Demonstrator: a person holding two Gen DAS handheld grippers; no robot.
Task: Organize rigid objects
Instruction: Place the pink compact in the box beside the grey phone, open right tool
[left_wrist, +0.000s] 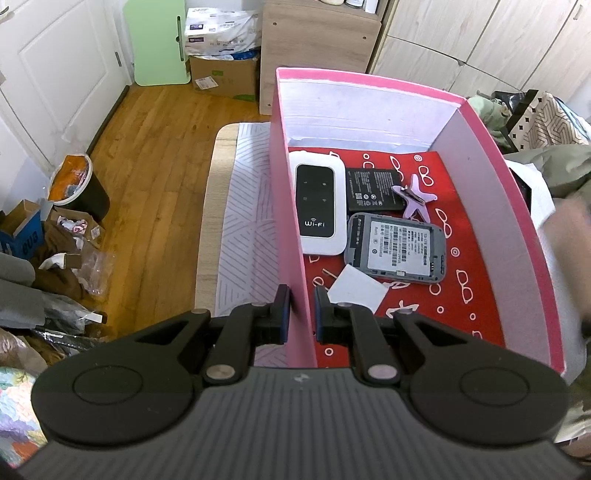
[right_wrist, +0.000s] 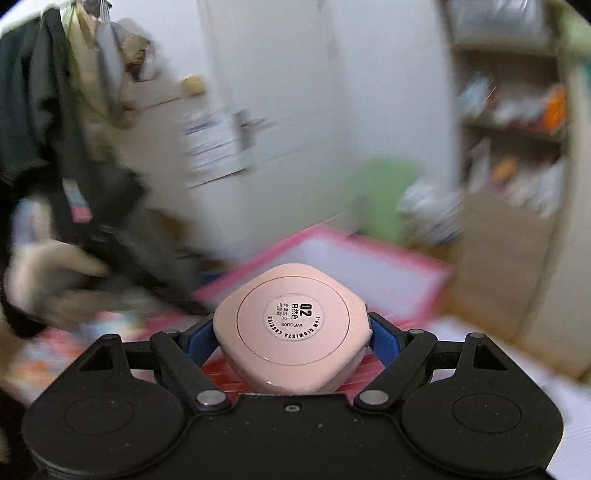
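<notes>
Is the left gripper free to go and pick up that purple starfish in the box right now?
Probably not yet. The left gripper is clamped on the pink box's wall, so it would have to let go first. After that the way looks free: the box is open on top and nothing covers the starfish.

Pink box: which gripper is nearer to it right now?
Left. The left gripper straddles the pink box wall; the right gripper, holding a pink compact, is short of it.

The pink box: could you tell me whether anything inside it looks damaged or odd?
Yes: in the pink box, the grey device lies open-backed, label exposed, with a loose black battery beside it, touching.
</notes>
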